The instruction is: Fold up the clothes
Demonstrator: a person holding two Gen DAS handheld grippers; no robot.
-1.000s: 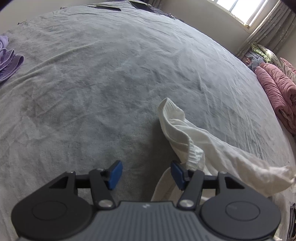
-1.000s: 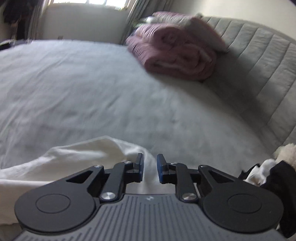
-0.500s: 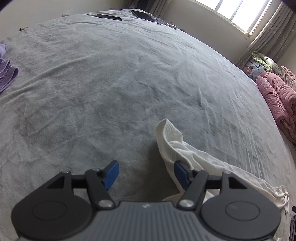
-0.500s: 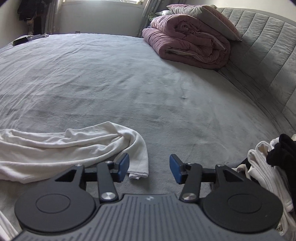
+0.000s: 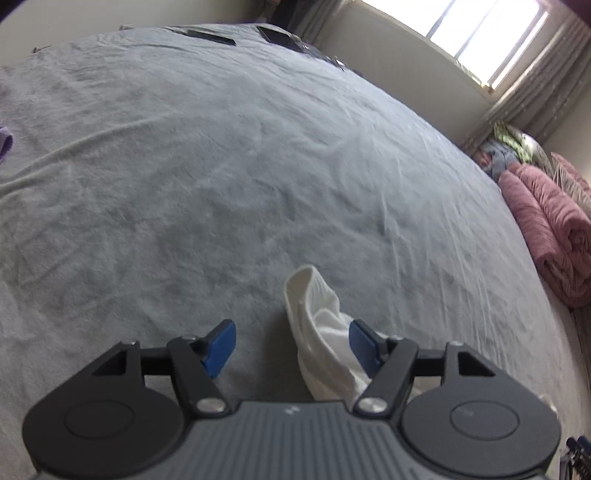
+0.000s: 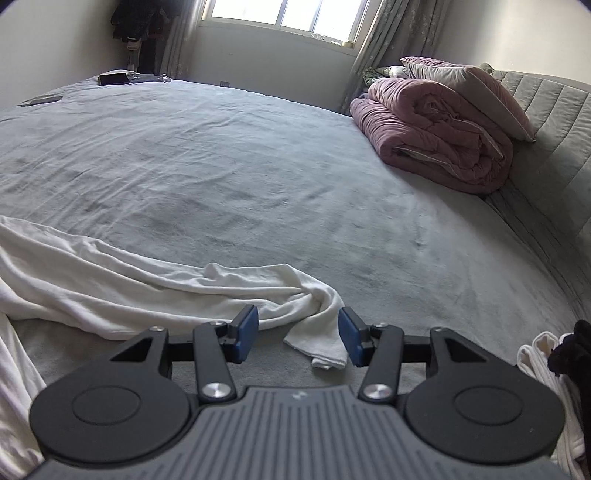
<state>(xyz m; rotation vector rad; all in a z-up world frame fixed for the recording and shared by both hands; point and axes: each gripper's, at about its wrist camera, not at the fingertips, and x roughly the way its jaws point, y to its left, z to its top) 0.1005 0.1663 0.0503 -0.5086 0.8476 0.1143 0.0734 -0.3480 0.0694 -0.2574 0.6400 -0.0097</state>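
Both tongs spread, nothing pinched. Left gripper (image 5: 290,345): blue pads well apart, aimed down at the wrinkled grey bed sheet (image 5: 229,177). One end of the long white crumpled cotton garment (image 5: 317,325) pokes up between its pads, lying against the right-hand pad and clear of the left-hand one; no squeeze on the cloth. Right gripper (image 6: 298,334): pads also apart, hanging over the other end of the same garment (image 6: 147,284). The rolled tip of that end sits on the sheet between the pads, closer to the right-hand pad, not clamped. From there the cloth runs as a bunched strip off to the left of the right tongs, flat on the bed. Ahead and to the right of the right tongs: a rolled dusty-pink quilt (image 6: 432,136) with a pink-grey pillow (image 6: 469,96) on top, against the grey padded headboard (image 6: 546,122). Same quilt (image 5: 546,229) shows at the far right of the left tongs' view. Low right of the right tongs: a heap of white and black clothes (image 6: 554,369). Far ahead, beyond the bed's end: a bright window (image 6: 280,14) with grey curtains. Small dark flat items (image 6: 114,78) lie on the far edge of the bed; cannot tell what they are.
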